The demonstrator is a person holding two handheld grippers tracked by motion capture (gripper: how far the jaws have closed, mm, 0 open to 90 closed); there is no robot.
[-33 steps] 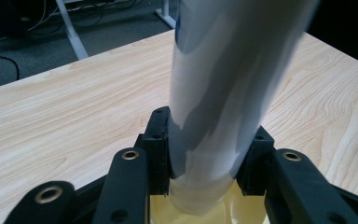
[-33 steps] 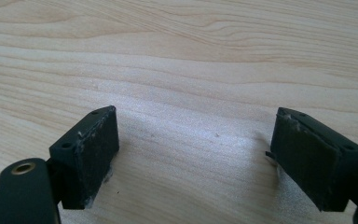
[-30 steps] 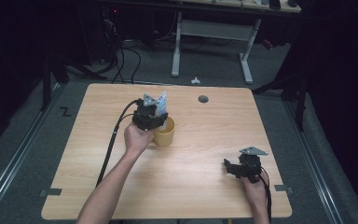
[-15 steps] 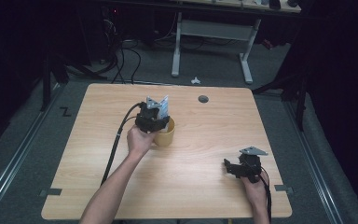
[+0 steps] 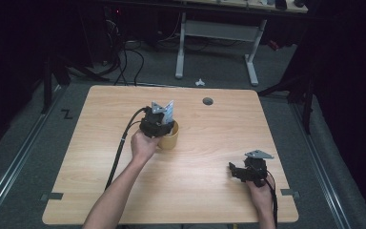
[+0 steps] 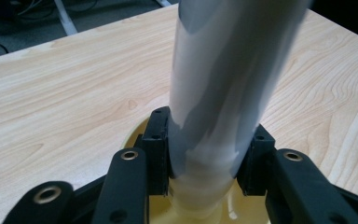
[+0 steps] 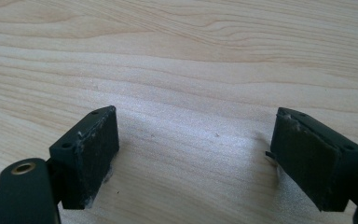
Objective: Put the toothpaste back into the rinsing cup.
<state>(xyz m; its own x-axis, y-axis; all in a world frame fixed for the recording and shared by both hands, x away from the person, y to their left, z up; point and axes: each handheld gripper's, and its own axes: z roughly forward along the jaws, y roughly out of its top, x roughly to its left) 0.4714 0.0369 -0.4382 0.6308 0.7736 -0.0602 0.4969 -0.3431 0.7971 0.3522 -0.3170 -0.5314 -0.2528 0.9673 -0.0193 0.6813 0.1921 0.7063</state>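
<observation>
Sliding slightly nearer and rightward since a second ago, the left gripper is carrying its load over the yellow cup.

Its jaws are clenching a pale grey tube, which is standing upright with its lower end inside the cup near the wooden table's middle. At the near right, the right gripper is resting on the table, jaws released and wide apart, grasping nothing.

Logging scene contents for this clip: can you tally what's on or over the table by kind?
Yellow cup: 1
Grey-white tube, clamped in the left claw over the cup: 1
Claws, counting the empty, open right claw: 2
Round grey grommet in the table: 1
Total: 5
</observation>
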